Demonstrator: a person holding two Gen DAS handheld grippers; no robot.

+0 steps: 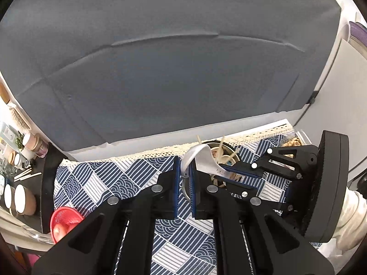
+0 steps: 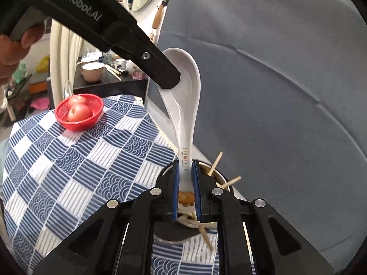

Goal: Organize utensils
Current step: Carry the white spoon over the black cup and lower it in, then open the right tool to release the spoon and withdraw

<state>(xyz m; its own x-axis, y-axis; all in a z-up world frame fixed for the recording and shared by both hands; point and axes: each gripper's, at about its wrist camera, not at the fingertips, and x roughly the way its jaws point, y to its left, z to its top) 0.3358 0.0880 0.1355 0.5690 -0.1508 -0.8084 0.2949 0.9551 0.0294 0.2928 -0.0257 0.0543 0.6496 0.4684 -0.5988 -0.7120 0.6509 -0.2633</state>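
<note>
A white ceramic soup spoon hangs in the air above a metal pot, held at both ends. My right gripper is shut on its printed handle. My left gripper reaches in from the upper left and is shut on the rim of the spoon's bowl. In the left wrist view the spoon sits between the blue pads of the left gripper, and the right gripper clamps the handle from the right. Wooden chopsticks stick out of the pot.
A blue and white patterned tablecloth covers the table. A red basket with two apples stands at the table's far left. A grey cushion rises behind the table. A black side table carries cups and small jars.
</note>
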